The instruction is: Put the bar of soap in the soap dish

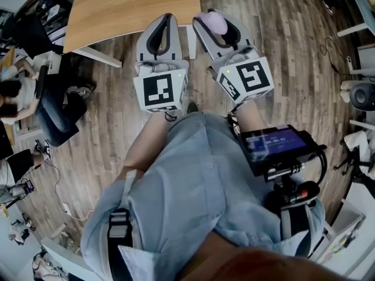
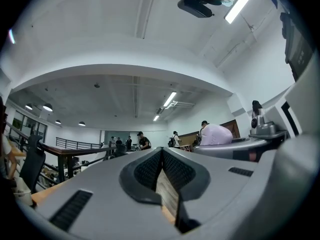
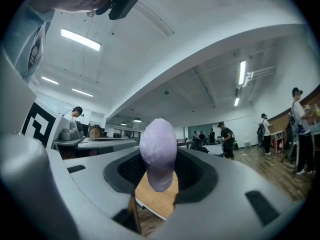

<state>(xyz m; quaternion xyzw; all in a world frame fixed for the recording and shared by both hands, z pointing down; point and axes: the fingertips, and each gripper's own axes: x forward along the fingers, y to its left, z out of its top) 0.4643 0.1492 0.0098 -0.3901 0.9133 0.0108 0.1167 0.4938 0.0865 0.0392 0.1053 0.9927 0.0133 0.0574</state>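
Right gripper [image 3: 158, 159] jaws clamp the bar of soap [image 3: 158, 136]: pale lilac, smooth, rounded oval w/ faint marbling, standing on end btwn the pads. Left gripper [image 2: 162, 155] jaws closed together, empty. Both near the wooden table [image 1: 135, 4] edge. Screen [image 1: 275, 145] digits too small to read.

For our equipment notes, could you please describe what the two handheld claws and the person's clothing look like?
Both the left claw and right claw have pale grey shells with dark padded inner faces. Each carries a white cube with black square markers. The person wears a light blue shirt.
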